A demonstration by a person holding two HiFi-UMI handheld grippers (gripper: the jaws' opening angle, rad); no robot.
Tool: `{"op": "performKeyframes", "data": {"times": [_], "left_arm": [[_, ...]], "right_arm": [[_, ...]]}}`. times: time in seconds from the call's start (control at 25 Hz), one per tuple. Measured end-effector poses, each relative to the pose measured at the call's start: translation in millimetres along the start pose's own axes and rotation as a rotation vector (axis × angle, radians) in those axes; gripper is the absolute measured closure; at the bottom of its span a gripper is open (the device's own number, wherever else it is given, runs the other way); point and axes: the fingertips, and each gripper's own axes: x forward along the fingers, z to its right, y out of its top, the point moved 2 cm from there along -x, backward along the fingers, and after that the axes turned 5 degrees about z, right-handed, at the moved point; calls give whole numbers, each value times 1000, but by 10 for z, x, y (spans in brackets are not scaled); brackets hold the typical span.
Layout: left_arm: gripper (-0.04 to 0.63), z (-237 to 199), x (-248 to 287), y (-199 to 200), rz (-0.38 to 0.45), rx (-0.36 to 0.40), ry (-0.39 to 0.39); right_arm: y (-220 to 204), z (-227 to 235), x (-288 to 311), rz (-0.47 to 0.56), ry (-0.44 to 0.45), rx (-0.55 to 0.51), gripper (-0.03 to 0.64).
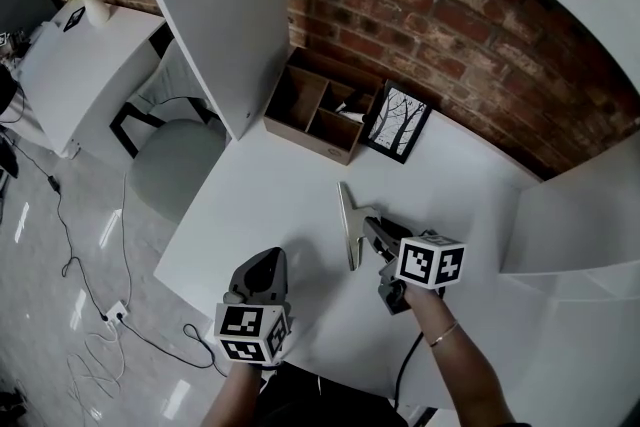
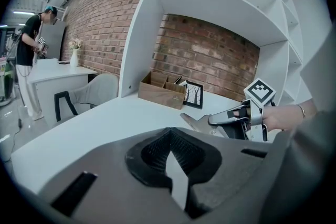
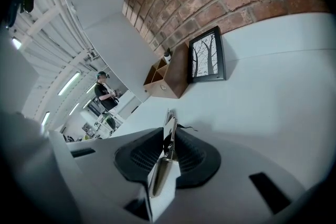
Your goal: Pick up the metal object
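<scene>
Right gripper (image 1: pixel 372 227): jaws nearly together, pads clamped on the near part of the metal object (image 1: pixel 350 225); seen edge-on in the right gripper view, the strip (image 3: pixel 169 136) stands upright between the two dark ribbed pads.
Metal object: thin, flat, dull silver; long and narrow, tapering to a point at the far end, with a short arm branching off toward the right gripper.
Object's place: middle of the white table (image 1: pixel 270 205), in front of the wooden box (image 1: pixel 320 110) and the framed tree picture (image 1: pixel 398 123), well apart from both. It casts a soft shadow; whether it is clear of the table cannot be told.
Left gripper (image 1: pixel 268 260): jaws together, nothing between them; only a sliver of table shows through. It sits low over the table's near edge, to the left of the object and not touching it.
Left gripper view: shows the right gripper (image 2: pixel 215 121) side-on with the pointed end of the object (image 2: pixel 193 120) sticking out past its jaws.
</scene>
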Motion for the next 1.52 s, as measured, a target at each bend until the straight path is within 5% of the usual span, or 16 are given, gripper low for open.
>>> {"op": "performKeyframes", "data": {"times": [0.28,0.92,1.52], "left_arm": [[588,-30,-32,10,13,2,23],[586,173,-125,251,80,45,-21],[586,448,-377,531,168,100,-81]], "right_arm": [[31,-14,24,-8,51,82,580],[228,-317,-312,128,113,-26,595],[534,-1100,-1198,400,117,-322,597]]}}
